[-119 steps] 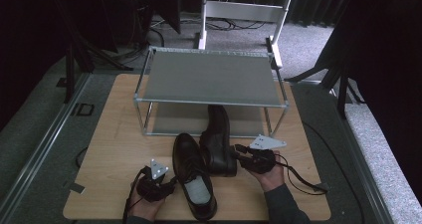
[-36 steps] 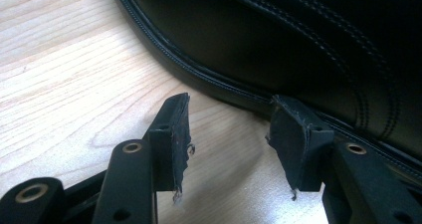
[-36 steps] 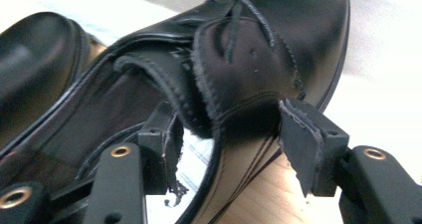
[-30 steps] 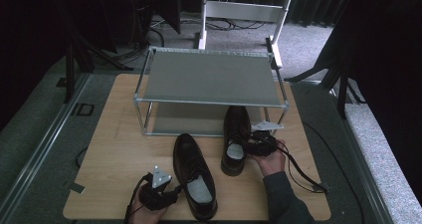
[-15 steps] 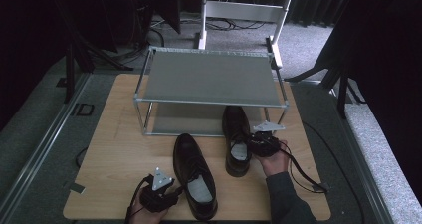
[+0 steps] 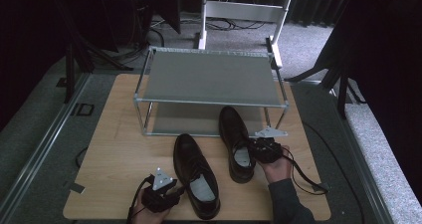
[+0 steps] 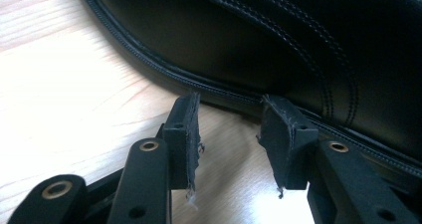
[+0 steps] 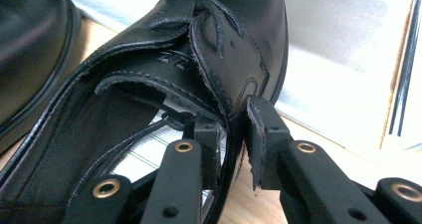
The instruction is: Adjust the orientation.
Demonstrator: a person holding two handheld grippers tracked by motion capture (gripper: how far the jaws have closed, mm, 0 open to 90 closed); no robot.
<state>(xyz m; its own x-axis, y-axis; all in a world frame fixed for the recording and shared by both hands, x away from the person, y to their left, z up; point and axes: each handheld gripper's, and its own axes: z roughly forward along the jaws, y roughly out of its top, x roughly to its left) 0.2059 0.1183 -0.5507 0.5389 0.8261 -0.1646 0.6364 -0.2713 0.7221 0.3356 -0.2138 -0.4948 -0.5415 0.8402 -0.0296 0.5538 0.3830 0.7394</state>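
Wooden counter (image 6: pixel 119 149) carries a two-shelf rack (image 6: pixel 211 79) and two black shoes: the right claw (image 6: pixel 256 149) clamps the right shoe (image 6: pixel 236 139) by its side wall, toe under the lower shelf, probably to slide it in. Up close, the right gripper view shows one pad inside the collar, while the left claw (image 7: pixel 229 134) has been closing yet stands apart, empty, against the left shoe (image 7: pixel 278 45)

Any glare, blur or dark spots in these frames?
High view: dim, dark surround, table evenly lit. Left gripper view: blown-out glare on the wood, shoe near-black but stitching readable, fingers sharp. Right gripper view: washed-out shelf behind the right shoe, near arms slightly soft.
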